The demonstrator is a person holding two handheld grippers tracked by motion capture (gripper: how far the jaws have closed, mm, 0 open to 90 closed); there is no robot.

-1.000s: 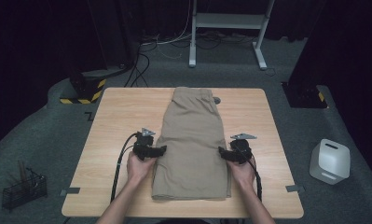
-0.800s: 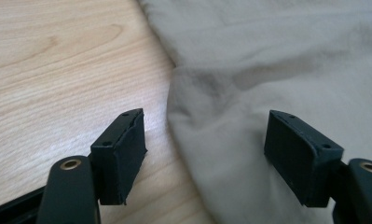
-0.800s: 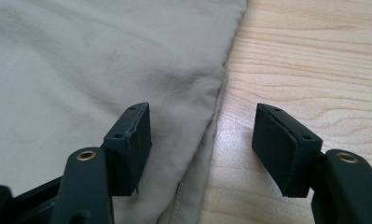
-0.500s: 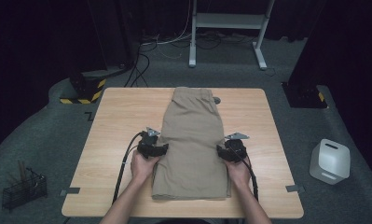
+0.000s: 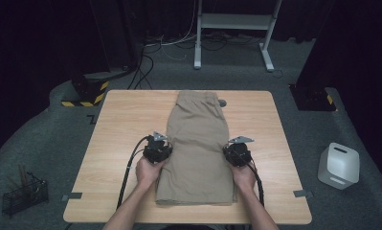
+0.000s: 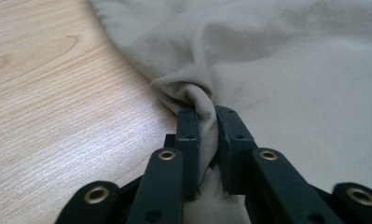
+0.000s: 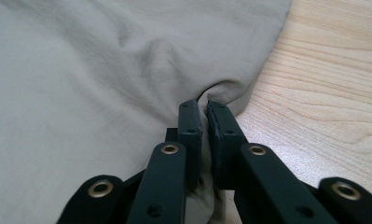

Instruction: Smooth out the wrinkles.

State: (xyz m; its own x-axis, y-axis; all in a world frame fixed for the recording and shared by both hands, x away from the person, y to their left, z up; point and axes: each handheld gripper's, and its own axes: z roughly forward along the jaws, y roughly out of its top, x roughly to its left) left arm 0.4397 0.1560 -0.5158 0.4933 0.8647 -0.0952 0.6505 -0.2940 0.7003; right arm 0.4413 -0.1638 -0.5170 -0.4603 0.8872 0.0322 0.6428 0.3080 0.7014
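Soft khaki shorts [image 5: 197, 143] lay folded lengthwise on the pale wood-grain surface [image 5: 121, 124]. The left gripper [image 6: 207, 122] and right gripper [image 7: 202, 115] were each closed, pinching a bunched fabric edge mid-length; both had crept slightly forward since half a second before

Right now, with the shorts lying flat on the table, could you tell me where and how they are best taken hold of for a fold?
Probably by the two long side edges, about mid-length, each from its own side. The shorts lie flat and narrow, so the edges bunch readily: the left gripper and right gripper each pinch a fold of edge fabric there, beside the bare table.
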